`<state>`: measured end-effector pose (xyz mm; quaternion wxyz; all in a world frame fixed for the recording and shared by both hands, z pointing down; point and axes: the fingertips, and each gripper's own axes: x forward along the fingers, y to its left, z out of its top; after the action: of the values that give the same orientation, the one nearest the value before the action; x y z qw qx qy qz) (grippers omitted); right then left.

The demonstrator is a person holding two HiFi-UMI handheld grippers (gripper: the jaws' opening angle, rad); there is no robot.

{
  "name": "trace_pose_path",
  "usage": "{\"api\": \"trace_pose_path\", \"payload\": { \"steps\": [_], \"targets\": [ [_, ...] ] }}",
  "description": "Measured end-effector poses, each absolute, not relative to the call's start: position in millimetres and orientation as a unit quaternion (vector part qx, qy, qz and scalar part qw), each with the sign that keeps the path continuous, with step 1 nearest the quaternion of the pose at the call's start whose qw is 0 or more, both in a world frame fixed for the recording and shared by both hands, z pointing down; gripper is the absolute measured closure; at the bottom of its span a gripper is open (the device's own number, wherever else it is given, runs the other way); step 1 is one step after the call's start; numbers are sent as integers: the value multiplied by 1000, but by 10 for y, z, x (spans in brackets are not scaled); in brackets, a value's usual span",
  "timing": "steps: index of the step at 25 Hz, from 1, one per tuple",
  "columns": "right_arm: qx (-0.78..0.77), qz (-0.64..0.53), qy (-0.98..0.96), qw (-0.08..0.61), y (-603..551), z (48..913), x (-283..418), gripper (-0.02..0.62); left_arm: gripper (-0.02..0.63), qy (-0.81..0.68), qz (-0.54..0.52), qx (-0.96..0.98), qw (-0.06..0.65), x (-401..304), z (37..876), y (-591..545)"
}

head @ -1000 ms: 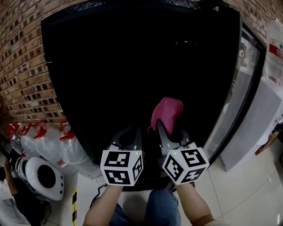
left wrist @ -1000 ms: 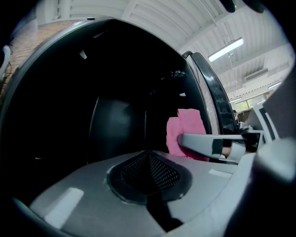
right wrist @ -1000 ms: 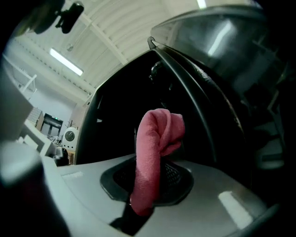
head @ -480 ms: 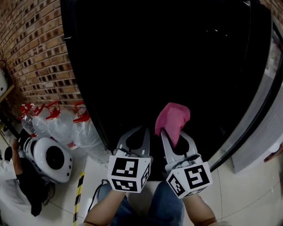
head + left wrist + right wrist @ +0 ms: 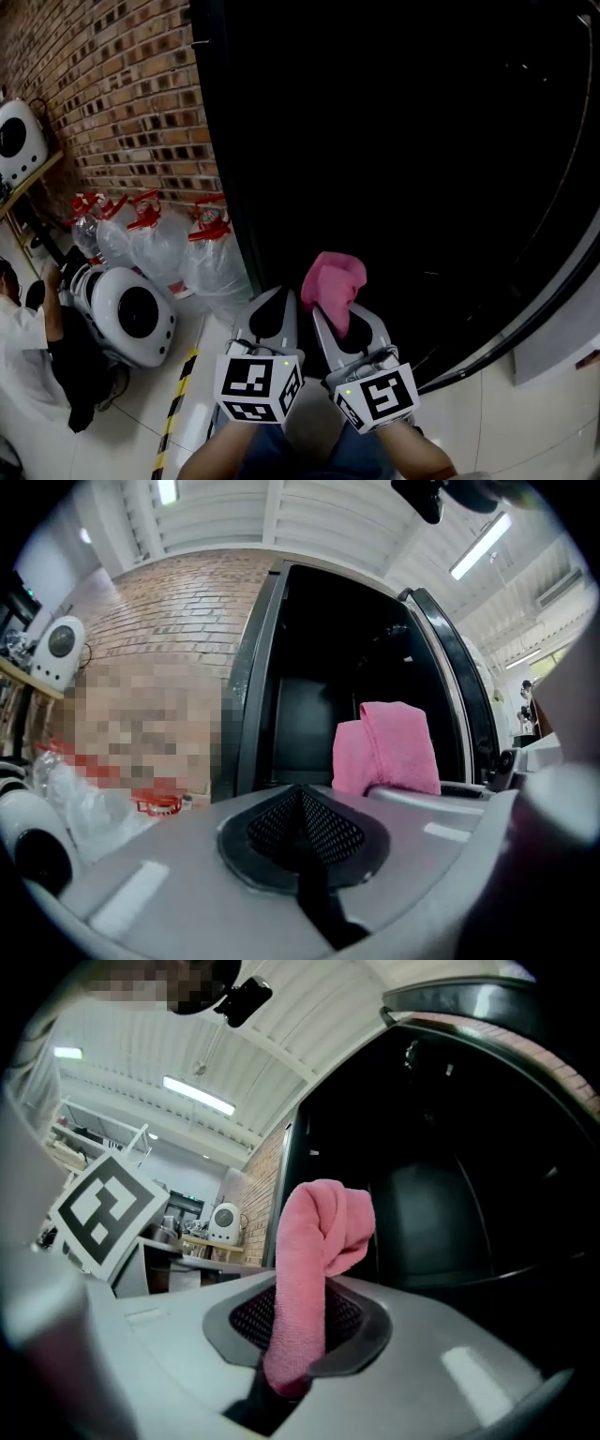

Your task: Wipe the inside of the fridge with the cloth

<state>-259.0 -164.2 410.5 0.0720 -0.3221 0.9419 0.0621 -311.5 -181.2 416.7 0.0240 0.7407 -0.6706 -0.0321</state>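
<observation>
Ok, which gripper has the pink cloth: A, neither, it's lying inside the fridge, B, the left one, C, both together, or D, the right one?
D: the right gripper is shut on the pink cloth, while the left gripper has its jaws together with nothing between them.

Fridge interior (image 5: 403, 141) ahead of the jaws reads near-black, no detail, while the brick wall (image 5: 122, 122) left of them is evenly lit. Ceiling strip lights (image 5: 483, 546) above the jaws glare white. Both gripper views: heavy fisheye, dark vignetted corners, and jaw surfaces nearest the lens are soft.
</observation>
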Motion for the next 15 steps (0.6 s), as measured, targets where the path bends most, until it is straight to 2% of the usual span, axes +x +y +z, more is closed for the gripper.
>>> {"api": "trace_pose_path", "payload": {
  "steps": [10, 15],
  "targets": [
    [-299, 68, 951, 38, -1659, 4608, -2970, 535, 591, -689, -29, 724, 29, -3343, 4390, -1737],
    [-299, 70, 952, -12, -1975, 5084, -3170, 534, 591, -692, -26, 721, 30, -3368, 4404, -1764]
  ]
}}
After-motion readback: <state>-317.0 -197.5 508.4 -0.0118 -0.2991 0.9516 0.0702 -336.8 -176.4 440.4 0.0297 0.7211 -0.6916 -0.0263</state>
